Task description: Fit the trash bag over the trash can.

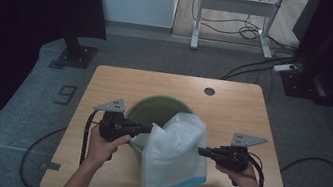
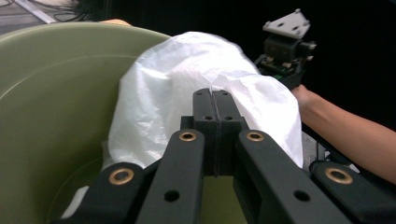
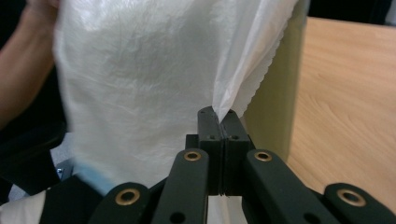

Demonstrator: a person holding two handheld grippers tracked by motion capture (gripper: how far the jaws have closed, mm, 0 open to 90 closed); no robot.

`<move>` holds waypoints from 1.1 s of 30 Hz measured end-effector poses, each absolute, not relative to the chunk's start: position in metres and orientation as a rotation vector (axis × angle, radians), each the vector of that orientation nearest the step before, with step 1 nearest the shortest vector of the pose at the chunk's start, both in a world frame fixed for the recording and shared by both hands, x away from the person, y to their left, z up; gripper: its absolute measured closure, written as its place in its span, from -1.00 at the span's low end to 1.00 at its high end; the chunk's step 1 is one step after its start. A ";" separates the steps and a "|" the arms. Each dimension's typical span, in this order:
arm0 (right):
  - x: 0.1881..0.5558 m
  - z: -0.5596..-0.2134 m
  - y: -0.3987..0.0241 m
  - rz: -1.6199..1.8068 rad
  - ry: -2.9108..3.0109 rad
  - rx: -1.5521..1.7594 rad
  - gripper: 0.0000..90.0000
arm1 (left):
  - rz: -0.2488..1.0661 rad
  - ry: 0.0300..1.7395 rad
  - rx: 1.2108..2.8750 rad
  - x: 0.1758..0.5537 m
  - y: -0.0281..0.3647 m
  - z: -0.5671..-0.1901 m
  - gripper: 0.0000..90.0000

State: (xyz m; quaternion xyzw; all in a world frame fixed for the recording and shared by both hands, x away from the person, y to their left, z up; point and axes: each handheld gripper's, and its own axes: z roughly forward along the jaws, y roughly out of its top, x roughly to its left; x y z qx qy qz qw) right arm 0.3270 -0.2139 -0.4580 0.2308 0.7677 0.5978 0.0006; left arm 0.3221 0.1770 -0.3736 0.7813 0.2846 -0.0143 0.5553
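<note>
You are holding a white plastic bag over the near right side of a green bucket that sits mid-table. Your left gripper is pinching the bag's left edge above the bucket's opening, jaws pressed together on the film. Your right gripper is doing the same on the bag's serrated right edge, jaws closed on it just beside the bucket's outer wall. The bag is hanging between them, its blue-banded bottom draping toward the near edge of the wooden table. You seem to be lining the bucket, judging by the layout. Next, you would likely need to spread the mouth apart and work it over the rim.
</note>
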 end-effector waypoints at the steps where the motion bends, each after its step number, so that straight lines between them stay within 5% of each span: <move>1: 0.325 -0.453 -0.215 1.892 2.397 0.711 0.98 | -0.032 0.673 1.843 0.322 0.177 -0.373 1.00; 13: 0.322 -0.381 -0.214 2.052 2.245 0.617 0.98 | 0.001 0.706 1.846 0.321 0.179 -0.373 0.97; 16: 0.327 -0.366 -0.202 2.006 2.258 0.617 0.98 | 0.008 0.728 1.848 0.321 0.181 -0.375 0.77; 20: 0.335 -0.357 -0.183 1.908 2.280 0.652 0.98 | 0.028 0.768 1.839 0.319 0.187 -0.374 0.27; 25: 0.348 -0.357 -0.169 1.835 2.295 0.733 0.98 | 0.081 0.797 1.809 0.313 0.202 -0.368 -0.05; 33: 0.363 -0.362 -0.160 1.767 2.319 0.861 0.98 | 0.079 0.740 1.808 0.305 0.208 -0.358 -0.20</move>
